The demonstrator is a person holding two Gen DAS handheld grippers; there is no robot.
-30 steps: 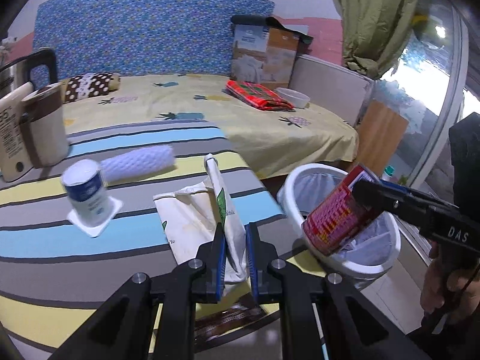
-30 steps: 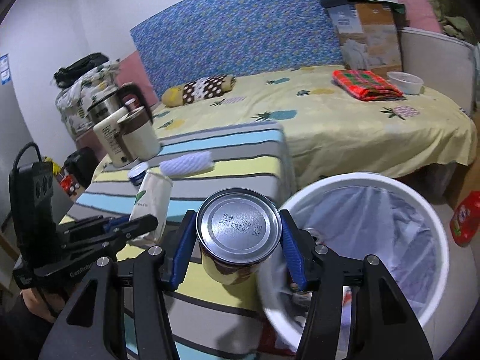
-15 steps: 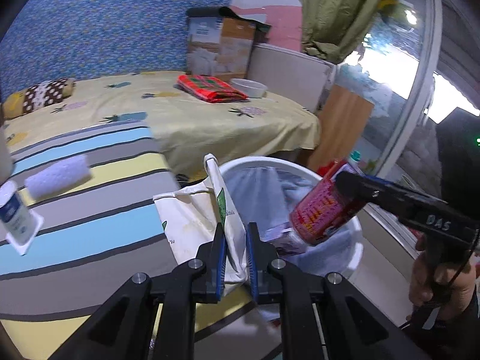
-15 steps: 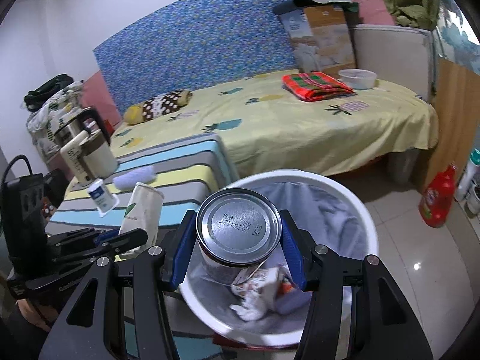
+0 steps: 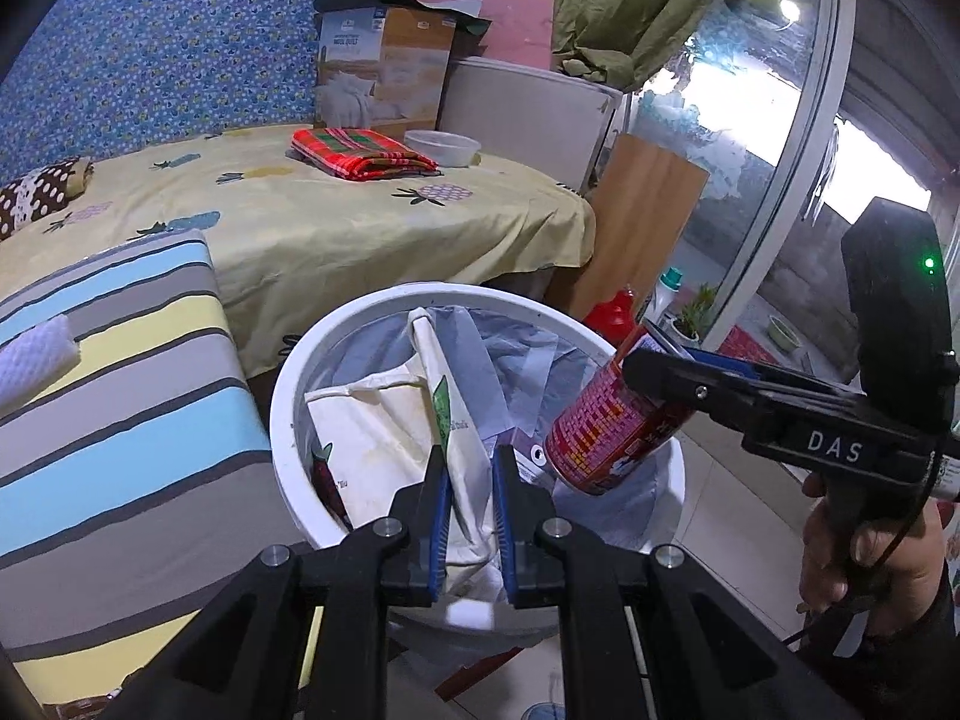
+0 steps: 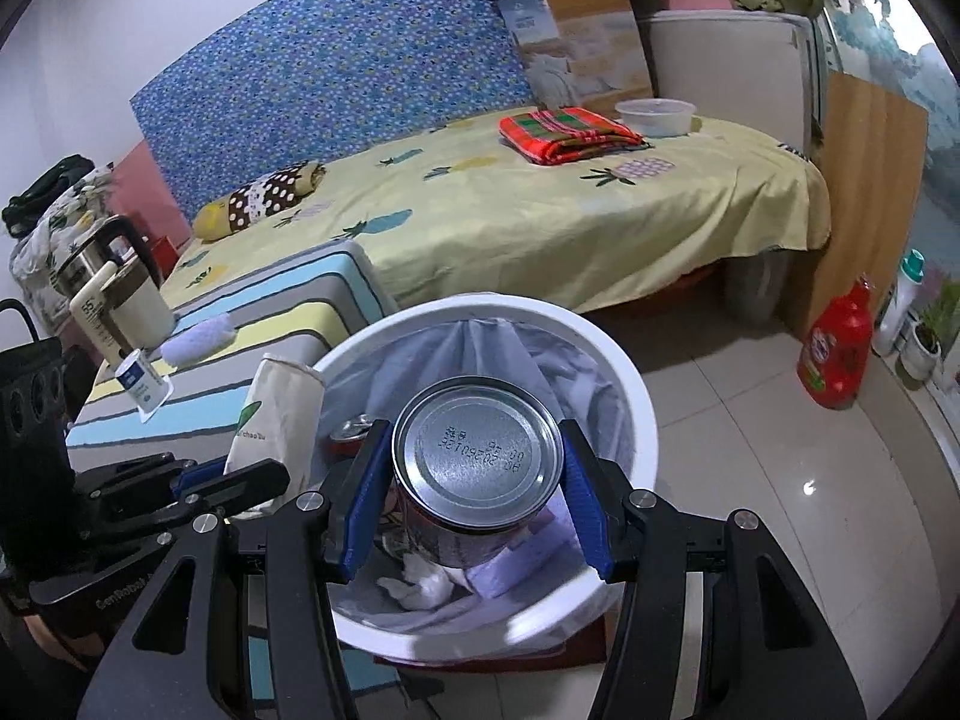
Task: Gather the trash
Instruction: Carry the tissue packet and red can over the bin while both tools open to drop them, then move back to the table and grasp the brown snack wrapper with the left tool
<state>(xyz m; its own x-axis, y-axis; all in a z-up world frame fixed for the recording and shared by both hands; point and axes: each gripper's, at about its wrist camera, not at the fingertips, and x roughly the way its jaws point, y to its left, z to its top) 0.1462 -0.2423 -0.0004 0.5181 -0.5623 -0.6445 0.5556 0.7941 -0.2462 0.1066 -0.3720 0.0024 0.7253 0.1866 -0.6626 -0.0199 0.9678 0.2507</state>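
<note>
A white bin (image 5: 288,396) (image 6: 636,396) lined with a grey bag stands on the floor beside the striped table. My left gripper (image 5: 469,510) is shut on a cream paper bag (image 5: 384,438) (image 6: 270,414), held over the bin's left half. My right gripper (image 6: 474,498) is shut on a red can (image 5: 612,426) (image 6: 474,462), its silver end facing the camera, tilted over the bin's right side. Inside the bin lie crumpled tissue (image 6: 420,582) and another red can (image 6: 354,432).
The striped table (image 5: 120,408) (image 6: 282,306) carries a white foam roll (image 6: 195,339), a small white cup (image 6: 141,381) and a kettle (image 6: 105,282). A yellow bed (image 6: 540,198) lies behind. A red detergent bottle (image 6: 837,348) stands on the tiled floor at right.
Both grippers have swung from over the table to over the bin, carrying the paper bag and the can. The bin has grown larger in both views.
</note>
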